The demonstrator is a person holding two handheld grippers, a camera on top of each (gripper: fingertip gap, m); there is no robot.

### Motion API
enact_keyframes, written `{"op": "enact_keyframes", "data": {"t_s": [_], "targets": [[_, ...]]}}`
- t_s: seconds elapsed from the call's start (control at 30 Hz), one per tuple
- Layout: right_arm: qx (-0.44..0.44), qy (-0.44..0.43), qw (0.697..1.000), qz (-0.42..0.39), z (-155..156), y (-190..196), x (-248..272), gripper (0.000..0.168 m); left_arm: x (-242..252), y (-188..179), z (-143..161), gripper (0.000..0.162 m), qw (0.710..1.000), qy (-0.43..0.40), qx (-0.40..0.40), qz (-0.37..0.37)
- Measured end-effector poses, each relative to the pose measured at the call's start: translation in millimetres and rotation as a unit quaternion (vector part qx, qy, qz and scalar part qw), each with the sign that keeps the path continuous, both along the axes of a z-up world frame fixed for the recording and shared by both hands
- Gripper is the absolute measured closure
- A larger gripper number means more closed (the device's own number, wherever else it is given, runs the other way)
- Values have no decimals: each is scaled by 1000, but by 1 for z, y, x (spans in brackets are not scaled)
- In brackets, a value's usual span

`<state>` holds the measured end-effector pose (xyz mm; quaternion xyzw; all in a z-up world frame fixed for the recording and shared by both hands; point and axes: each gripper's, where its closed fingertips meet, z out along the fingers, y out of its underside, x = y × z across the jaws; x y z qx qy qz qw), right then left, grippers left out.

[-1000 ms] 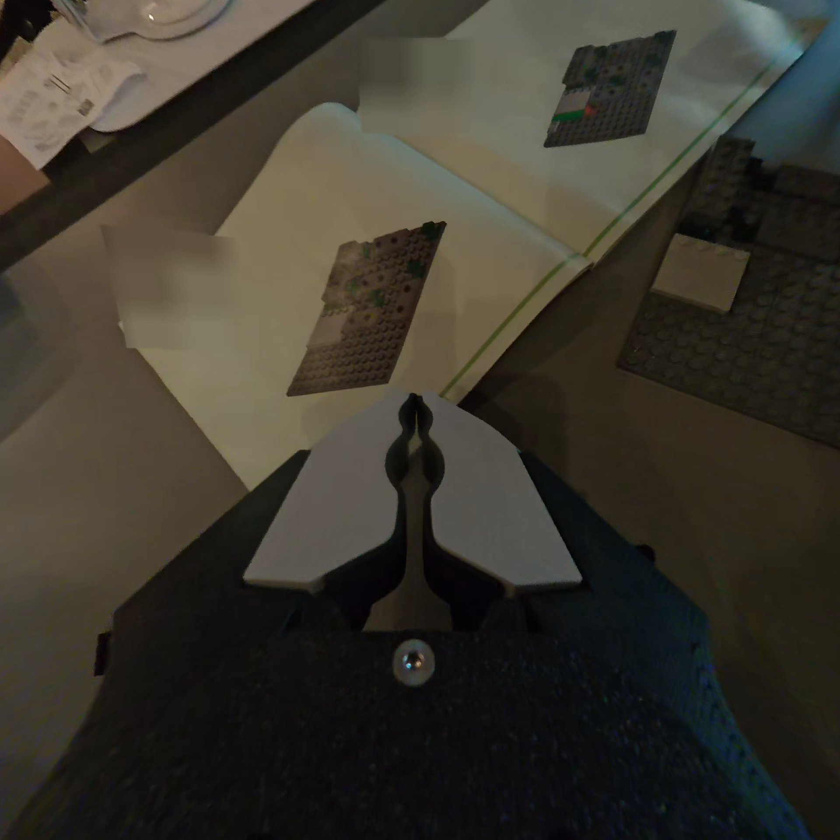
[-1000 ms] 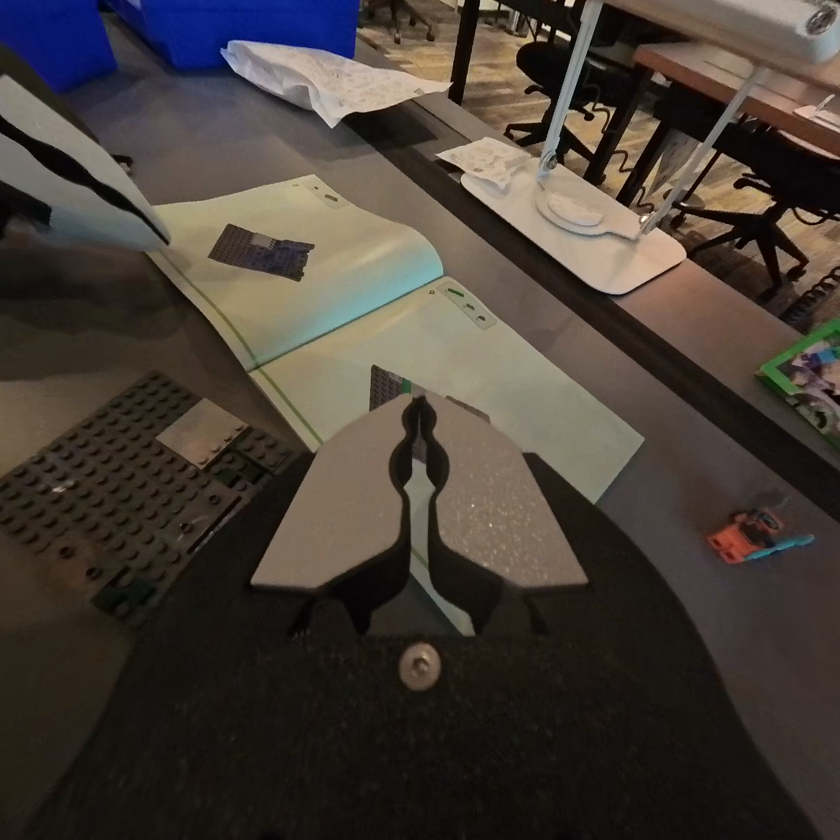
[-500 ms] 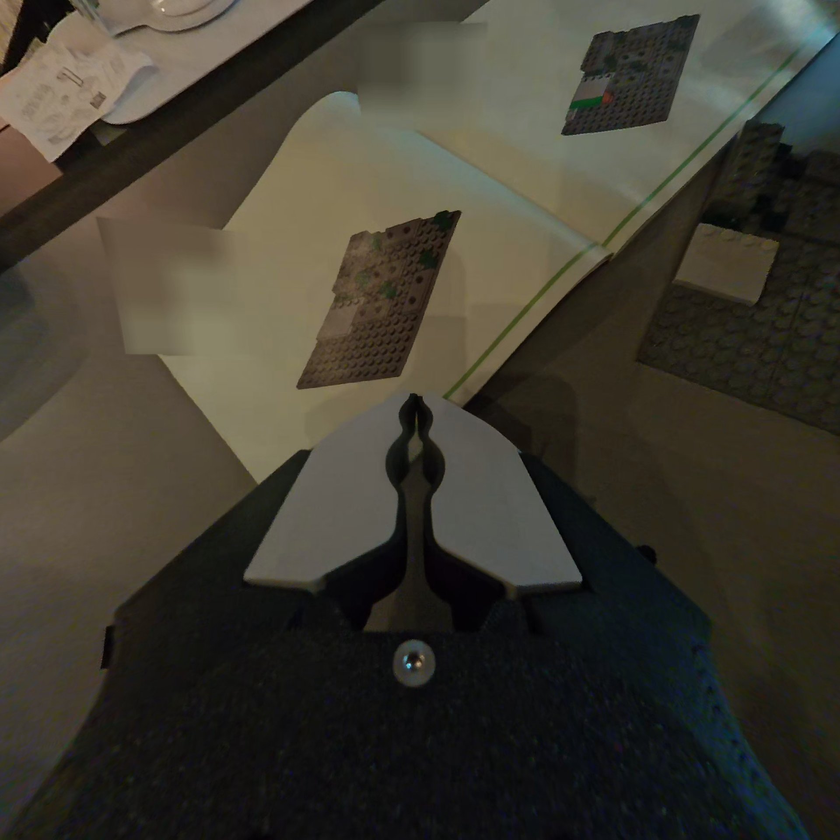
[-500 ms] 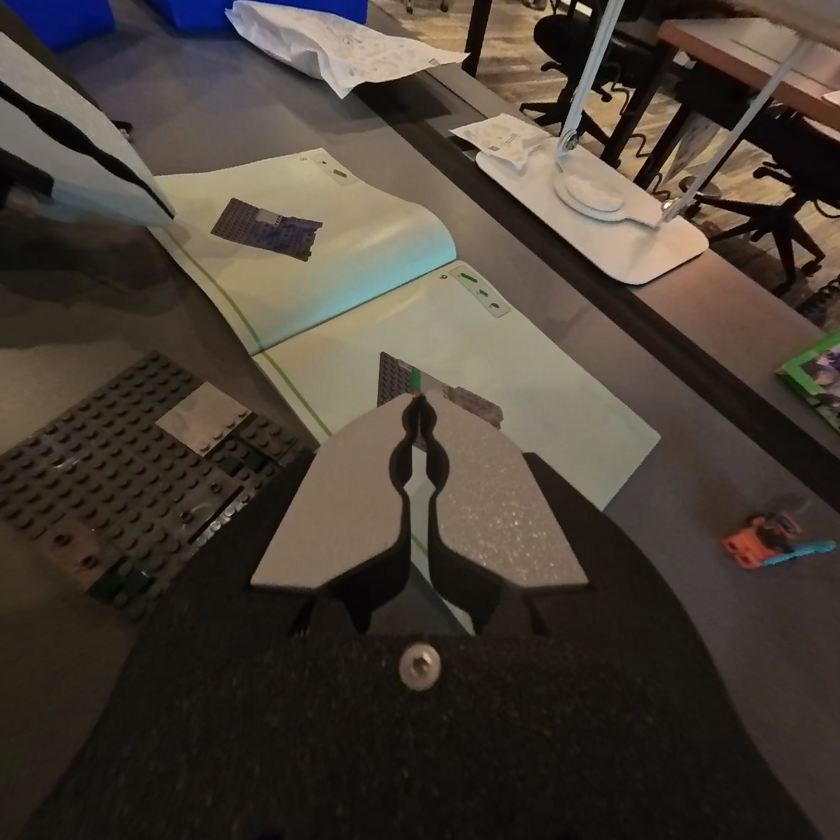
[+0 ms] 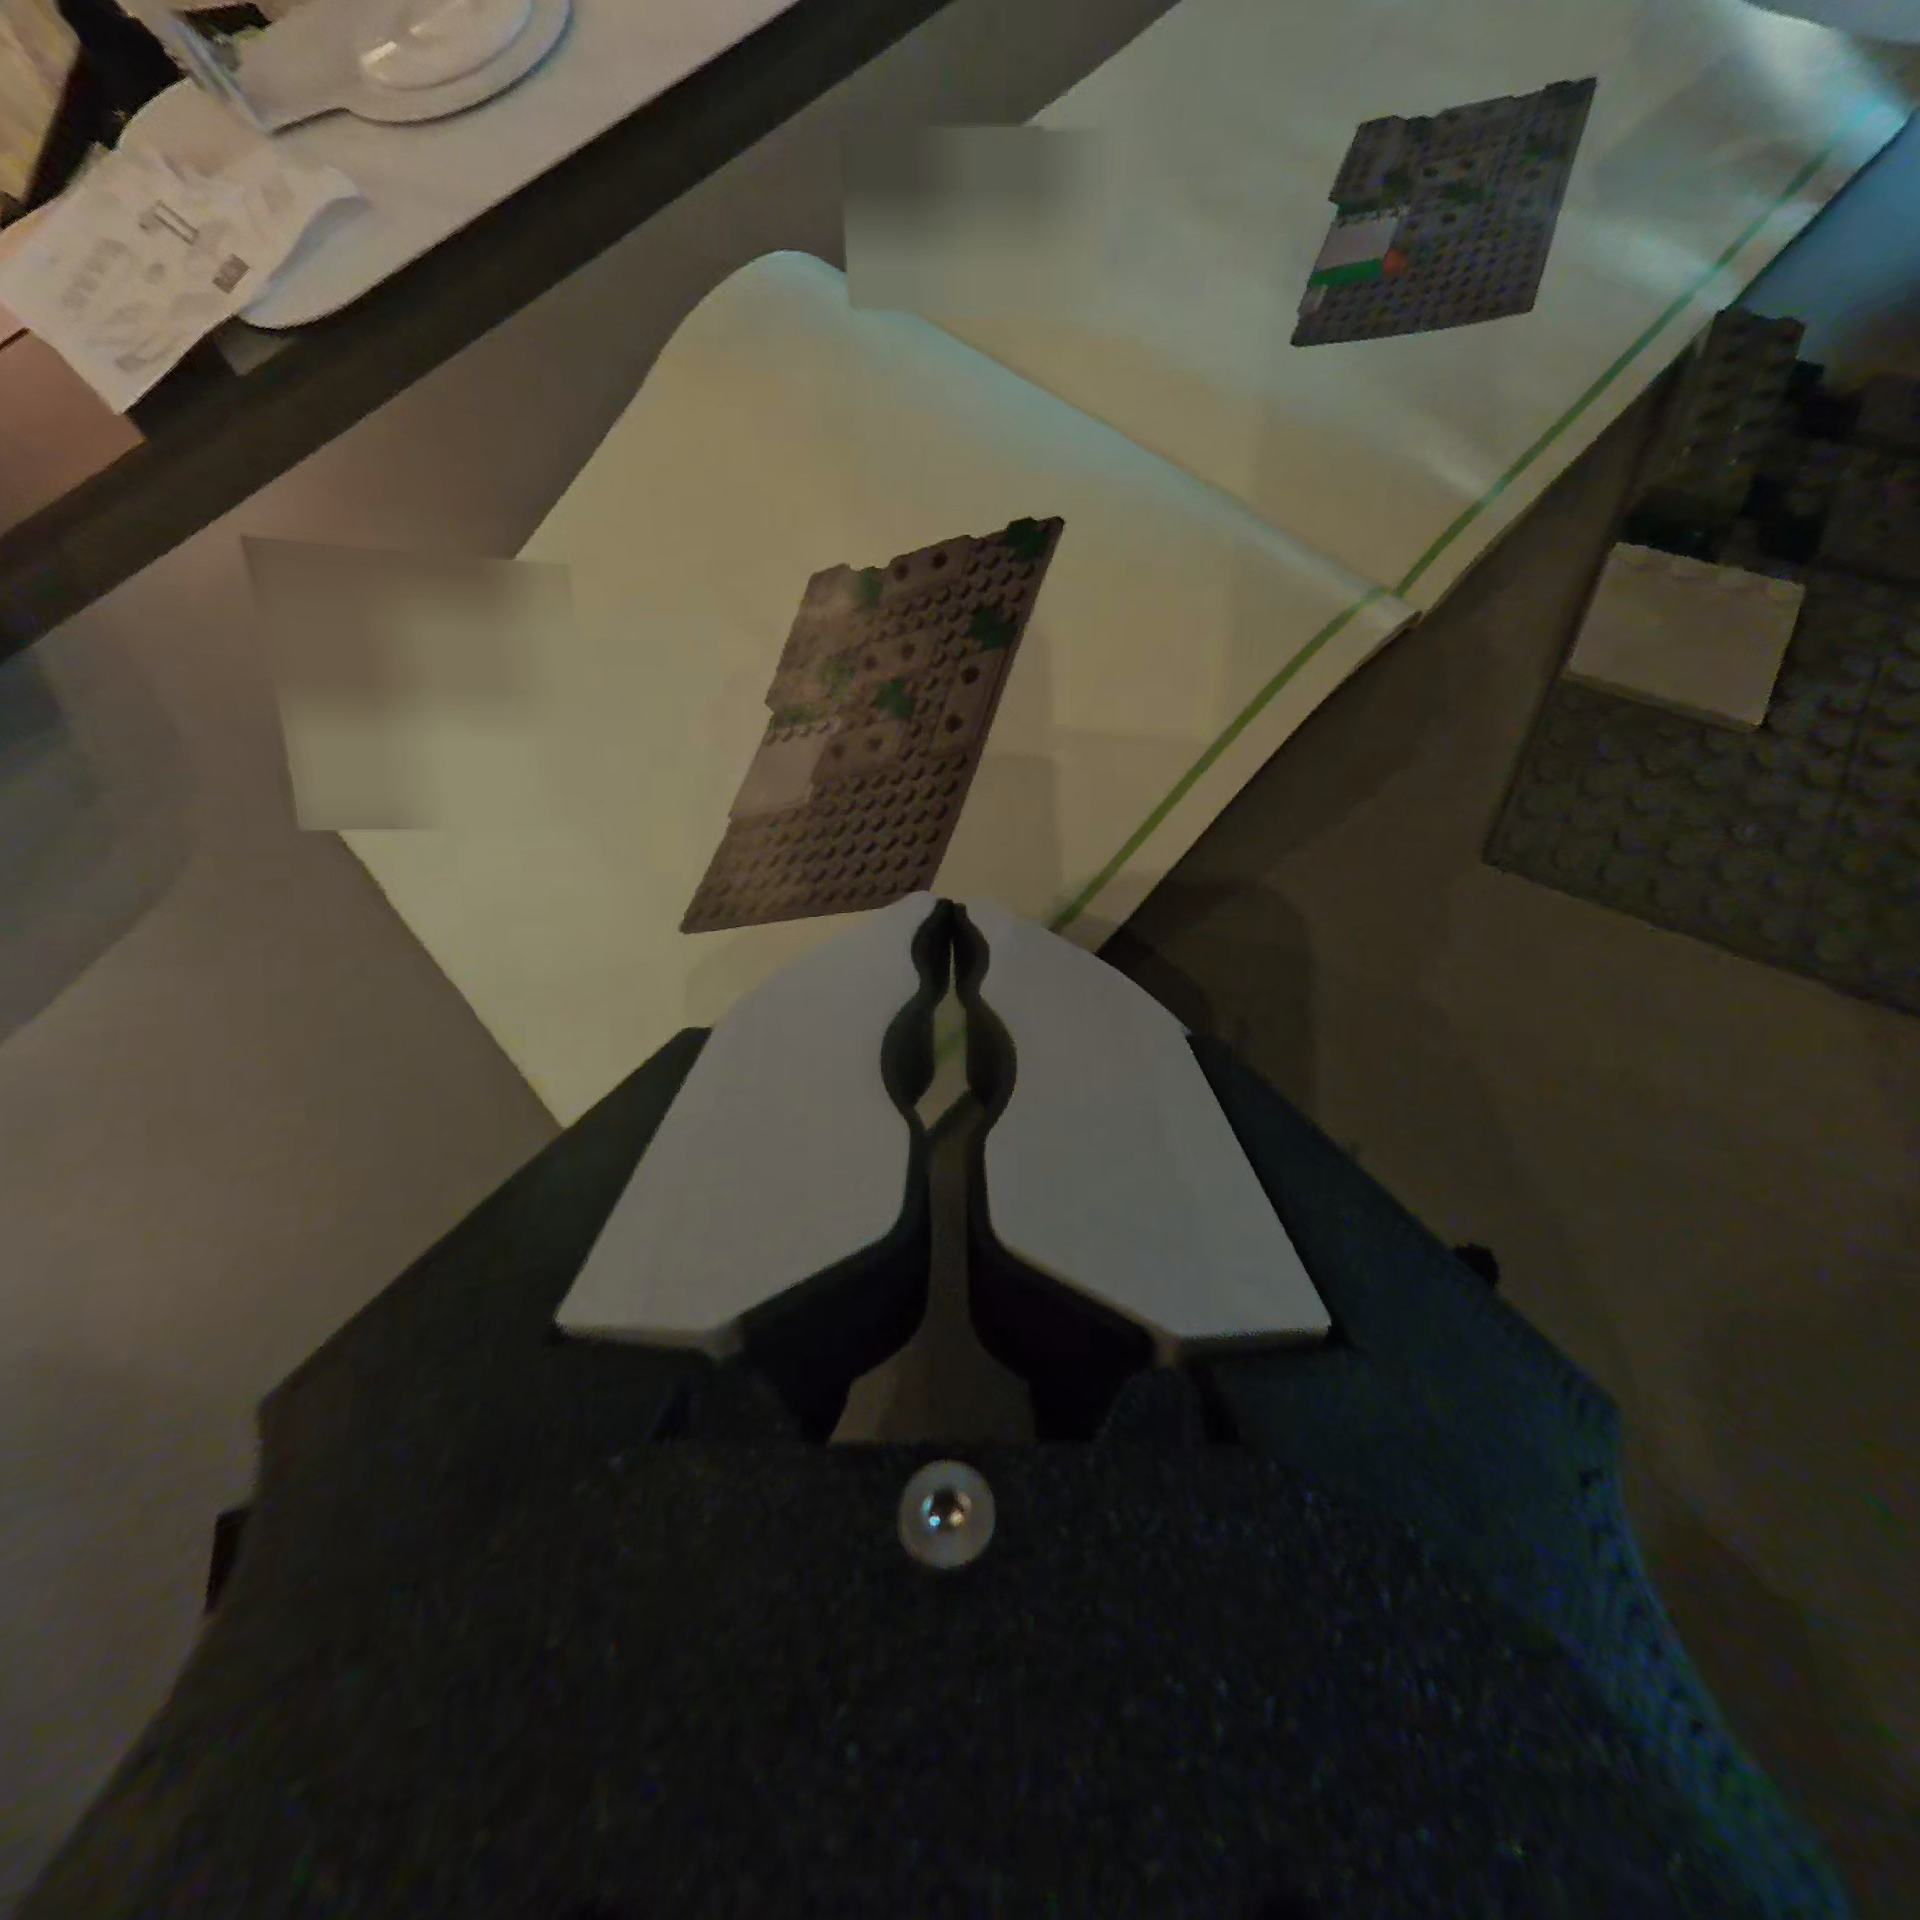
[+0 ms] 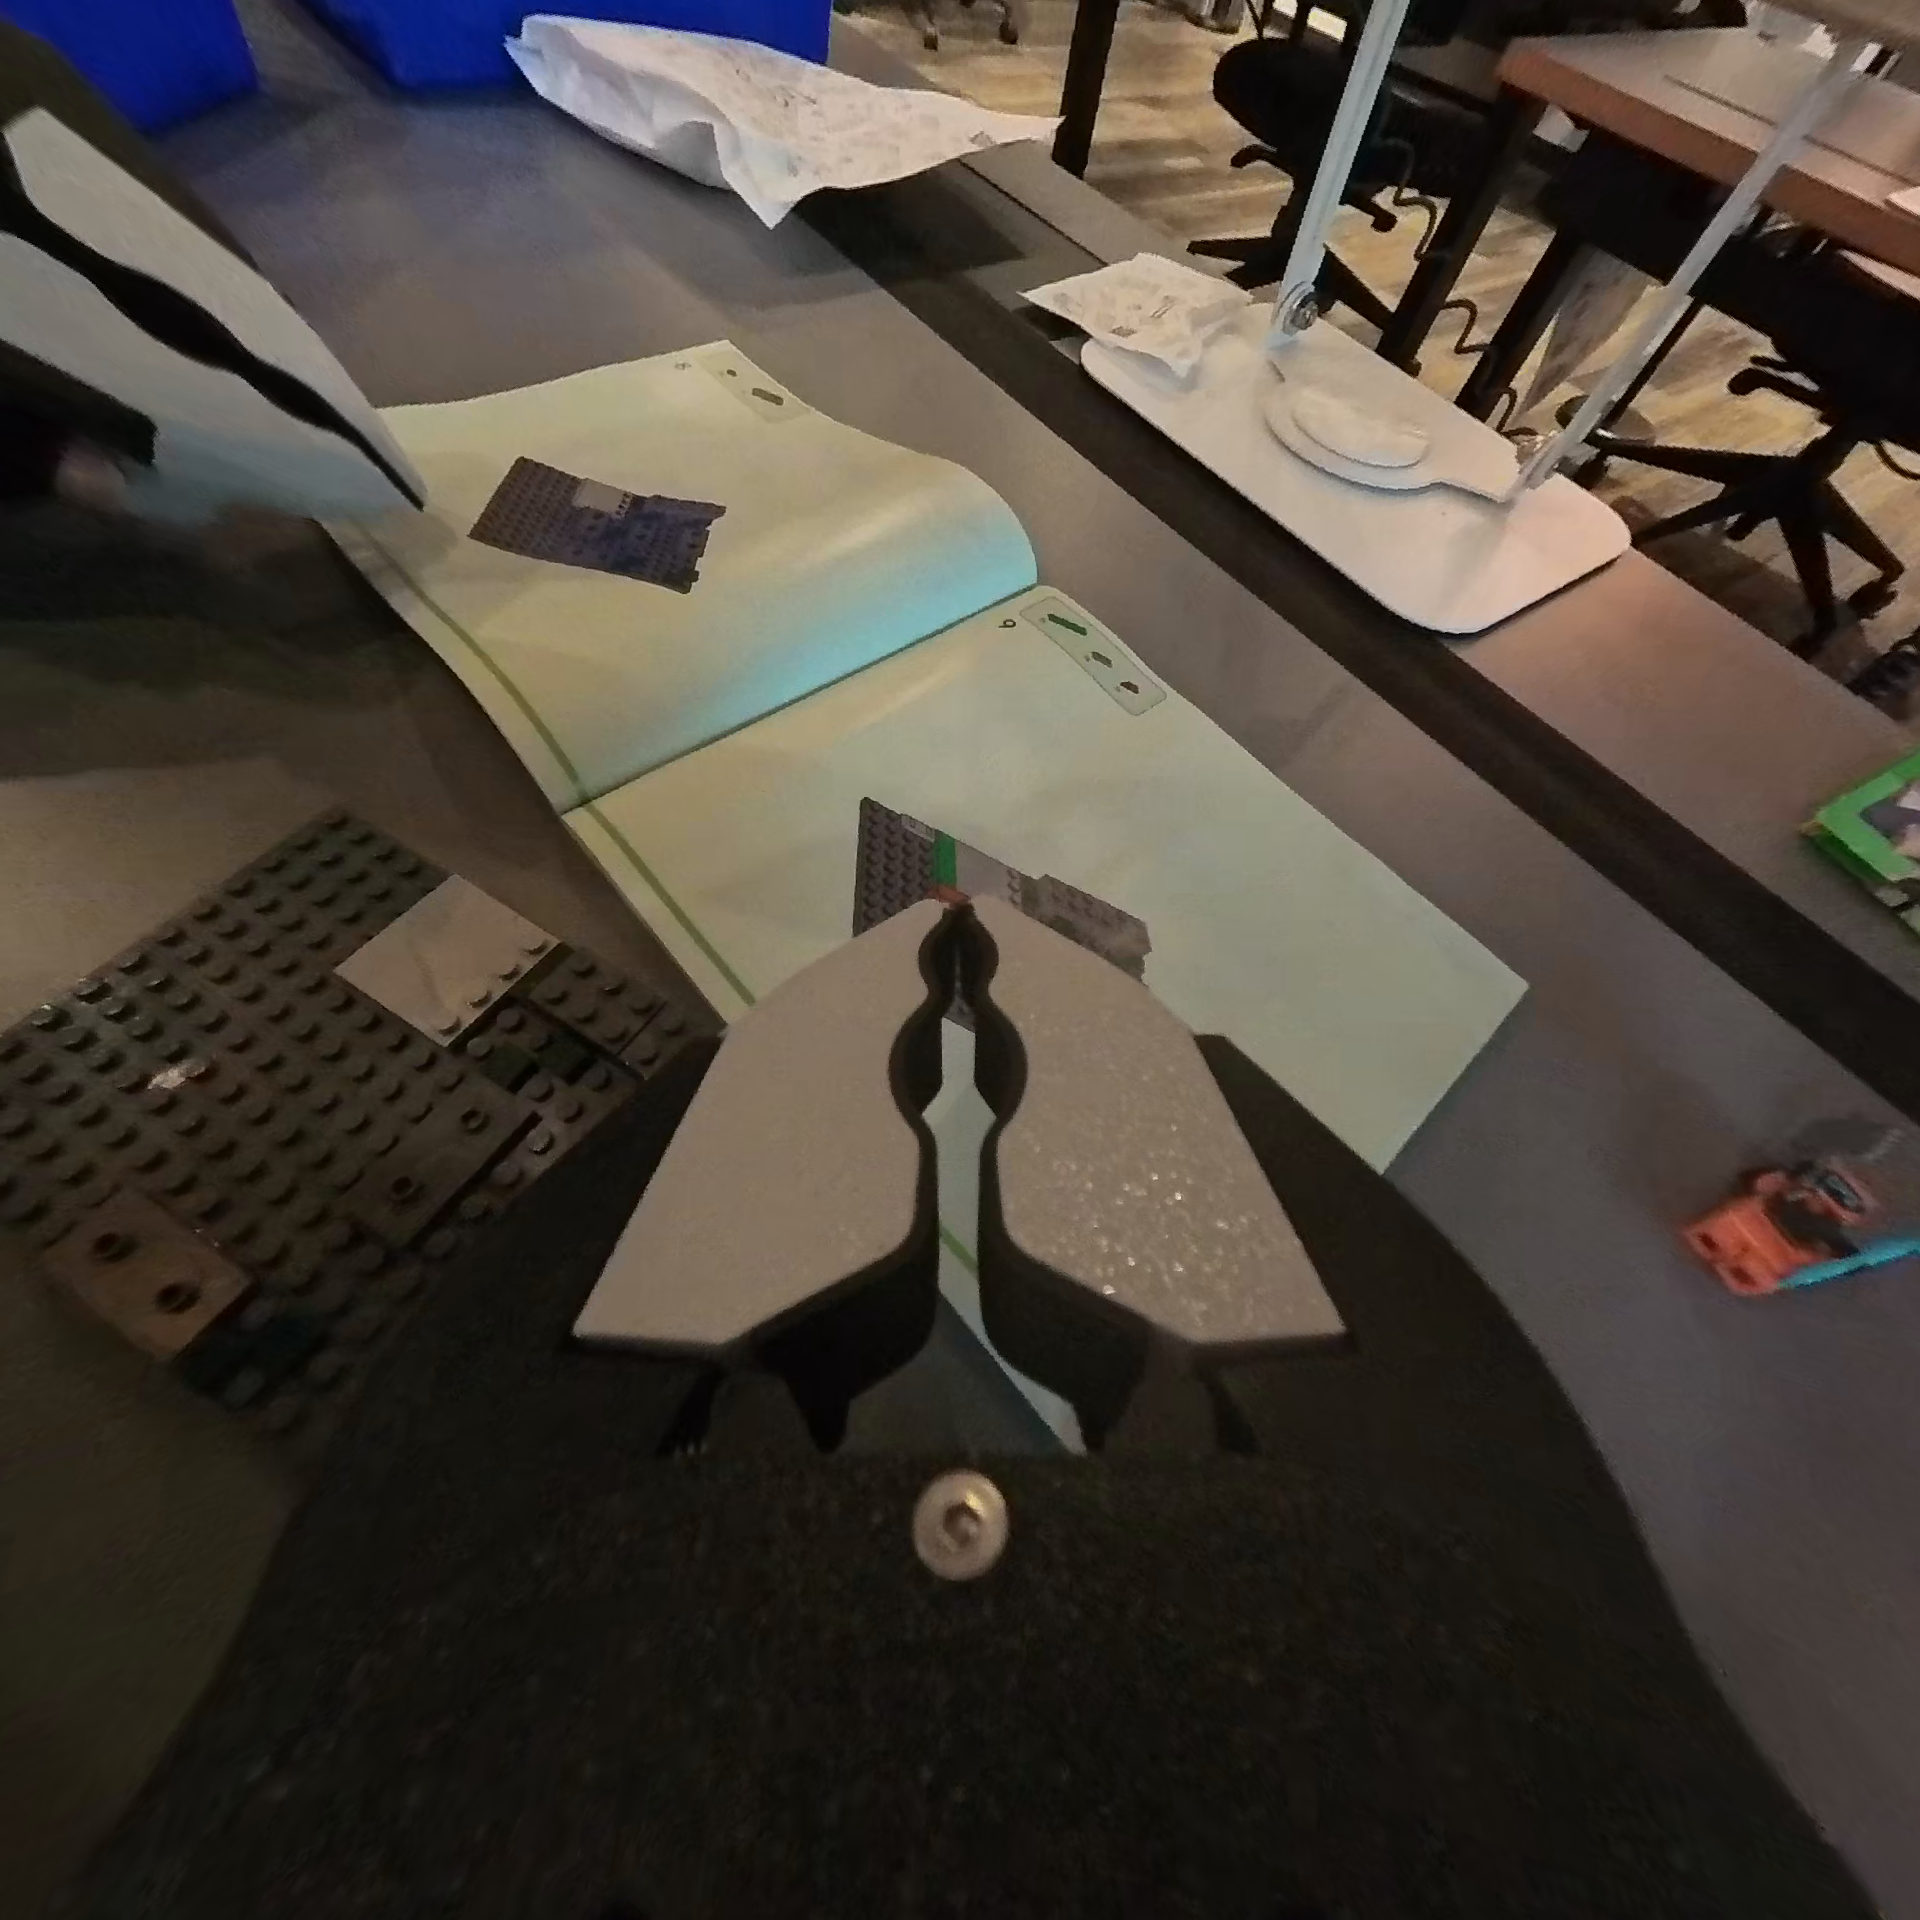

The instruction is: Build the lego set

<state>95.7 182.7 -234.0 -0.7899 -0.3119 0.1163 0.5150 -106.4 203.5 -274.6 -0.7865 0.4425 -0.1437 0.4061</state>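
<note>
While both grippers hang over the grey table, entries run view by view, clock directions read on each picture.

Left wrist view
- Left gripper (image 5: 952,914): fingertips pressed together, nothing between them; it sits above the near edge of the instruction booklet (image 5: 831,436).
- Booklet: open flat at 12 o'clock of the tips, a build diagram printed on each page.
- Lego baseplate (image 5: 1704,831): dark grey, on the table at 2 o'clock, just beside the booklet's edge.
- Light tile (image 5: 1683,644): sits on the baseplate's near corner; darker bricks stacked beyond it.
- Lamp base (image 5: 343,114): white, at 11 o'clock, crumpled paper slip (image 5: 145,249) against it.

Right wrist view
- Right gripper (image 6: 958,914): tips closed to a slit, empty, above the booklet's near page.
- Baseplate: at 9 o'clock, touching nothing but the table.
- Left gripper: enters at 10 o'clock, tips over the far page.
- Orange toy (image 6: 1787,1226): at 3 o'clock, well apart from the booklet.
- Green box corner (image 6: 1881,831): right edge.
</note>
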Motion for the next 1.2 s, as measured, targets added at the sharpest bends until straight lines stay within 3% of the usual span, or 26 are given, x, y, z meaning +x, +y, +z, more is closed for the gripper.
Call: {"op": "enact_keyframes", "data": {"t_s": [0.03,0.87,1.07,1.2], "targets": [[0,0,1000,0,0,0,0,168,1,-1,-1,162,1000,1,0,-3],[-6,10,1000,8,-1,-1,-5,168,6,-2,6,162,999,-4,32,-16],[-12,1,999,39,2,-9,-10,168,6,-7,11,162,999,-4,43,-22],[-48,-23,993,108,-1,-31,-25,163,11,-14,15,162,998,-7,48,-43]]}}
